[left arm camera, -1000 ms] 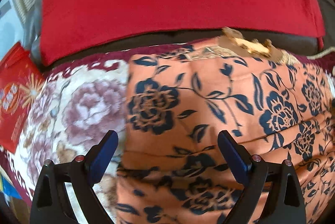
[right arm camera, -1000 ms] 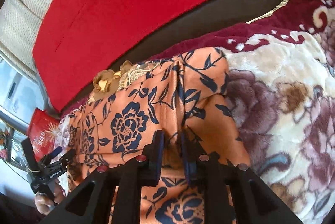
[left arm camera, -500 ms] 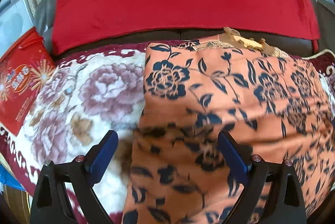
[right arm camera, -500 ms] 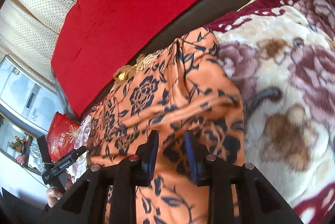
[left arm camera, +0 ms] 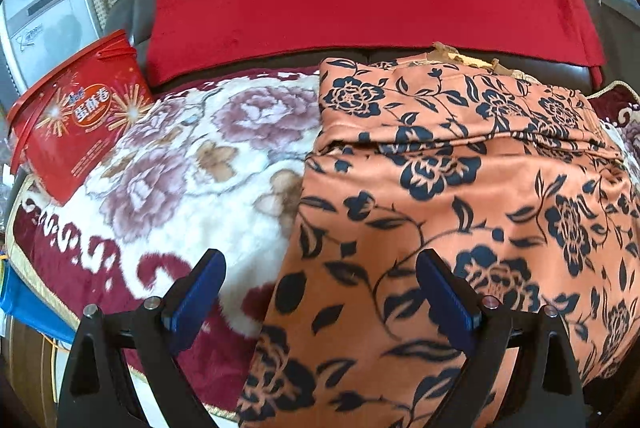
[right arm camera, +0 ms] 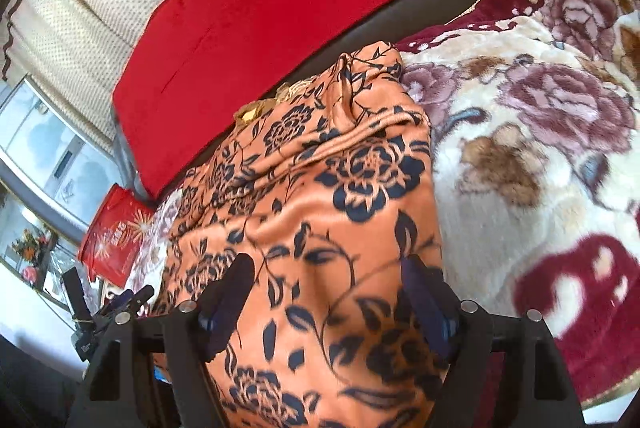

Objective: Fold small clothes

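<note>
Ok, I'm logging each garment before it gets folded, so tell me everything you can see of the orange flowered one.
The orange garment is soft, velvety-looking cloth printed with dark navy roses, leaves and vines, with gold trim at its far end. It lies on the floral plush blanket, one layer folded over so a crosswise edge runs across it, its near end hanging toward the camera. Both tongs are open, the right ones opening, gripping nothing.

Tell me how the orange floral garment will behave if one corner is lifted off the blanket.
The orange floral garment will probably go limp and drape, since it already lies in soft folds and ripples. It looks thin and light, so one corner should lift easily. The plush blanket under it may grip it a little, so dragging could bunch it.
</note>
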Demonstrator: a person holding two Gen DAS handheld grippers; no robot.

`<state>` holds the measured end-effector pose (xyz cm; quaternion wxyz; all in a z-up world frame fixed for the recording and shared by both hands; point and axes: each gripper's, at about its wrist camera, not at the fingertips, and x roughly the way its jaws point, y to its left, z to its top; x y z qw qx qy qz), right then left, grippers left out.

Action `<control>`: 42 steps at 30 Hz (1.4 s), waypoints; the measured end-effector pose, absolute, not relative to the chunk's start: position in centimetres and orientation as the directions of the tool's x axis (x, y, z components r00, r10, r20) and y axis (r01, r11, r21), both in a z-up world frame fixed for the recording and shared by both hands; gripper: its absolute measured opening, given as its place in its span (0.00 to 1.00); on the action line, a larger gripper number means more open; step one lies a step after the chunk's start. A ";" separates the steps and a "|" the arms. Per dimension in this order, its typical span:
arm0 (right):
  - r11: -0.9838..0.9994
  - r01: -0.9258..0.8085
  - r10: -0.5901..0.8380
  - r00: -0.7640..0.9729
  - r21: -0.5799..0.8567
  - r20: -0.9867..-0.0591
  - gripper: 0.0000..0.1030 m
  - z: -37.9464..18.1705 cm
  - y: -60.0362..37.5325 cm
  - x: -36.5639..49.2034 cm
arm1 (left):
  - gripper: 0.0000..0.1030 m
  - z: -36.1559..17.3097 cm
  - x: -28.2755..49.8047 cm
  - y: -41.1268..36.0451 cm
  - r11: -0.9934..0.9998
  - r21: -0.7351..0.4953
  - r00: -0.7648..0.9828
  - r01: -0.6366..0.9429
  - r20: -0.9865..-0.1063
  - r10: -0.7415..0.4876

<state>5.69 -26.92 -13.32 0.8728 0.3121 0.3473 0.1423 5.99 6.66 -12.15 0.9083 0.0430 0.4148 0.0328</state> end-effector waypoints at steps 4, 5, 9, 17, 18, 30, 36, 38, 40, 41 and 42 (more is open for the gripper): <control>0.777 -0.048 0.467 0.712 0.627 -0.525 0.77 -12.8 -26.5 4.0 | 0.93 -12.3 4.8 6.7 0.994 0.109 0.665 -0.023 -0.741 0.097; 0.781 -0.052 0.467 0.710 0.622 -0.527 0.76 -12.7 -26.5 3.6 | 0.93 -12.4 4.5 6.7 0.993 0.112 0.665 -0.019 -0.741 0.097; 0.792 -0.054 0.465 0.699 0.608 -0.543 0.76 -12.6 -26.4 2.3 | 0.93 -12.8 3.4 6.7 0.992 0.123 0.661 -0.016 -0.743 0.103; 0.791 -0.009 0.461 0.666 0.611 -0.587 0.77 -13.4 -26.8 -0.5 | 0.93 -13.9 0.4 7.1 0.996 0.089 0.626 -0.007 -0.777 0.074; 0.791 0.001 0.459 0.662 0.612 -0.593 0.77 -13.6 -26.9 -0.8 | 0.93 -14.1 -0.2 7.3 0.998 0.069 0.612 -0.009 -0.789 0.060; 0.791 0.073 0.460 0.585 0.607 -0.669 0.77 -16.7 -27.3 -3.7 | 0.93 -18.2 -6.4 11.3 0.989 -0.108 0.437 -0.101 -0.898 -0.053; 0.784 0.118 0.479 0.511 0.610 -0.714 0.76 -20.4 -26.7 -3.3 | 0.93 -19.9 -5.7 12.4 0.975 -0.179 0.382 -0.128 -0.916 -0.118; 0.781 0.105 0.491 0.506 0.616 -0.709 0.76 -20.9 -26.1 -3.0 | 0.93 -20.1 -5.2 12.5 0.972 -0.200 0.384 -0.127 -0.913 -0.138; 0.783 0.076 0.502 0.510 0.618 -0.699 0.76 -21.3 -25.2 -2.9 | 0.93 -20.3 -4.8 12.5 0.969 -0.215 0.392 -0.125 -0.907 -0.151; 0.791 0.068 0.495 0.513 0.608 -0.701 0.76 -21.5 -24.8 -2.8 | 0.93 -20.2 -4.2 12.6 0.968 -0.216 0.397 -0.126 -0.905 -0.150; 0.800 0.058 0.488 0.517 0.597 -0.704 0.76 -21.6 -24.4 -2.8 | 0.90 -20.2 -4.0 12.6 0.969 -0.215 0.407 -0.125 -0.901 -0.148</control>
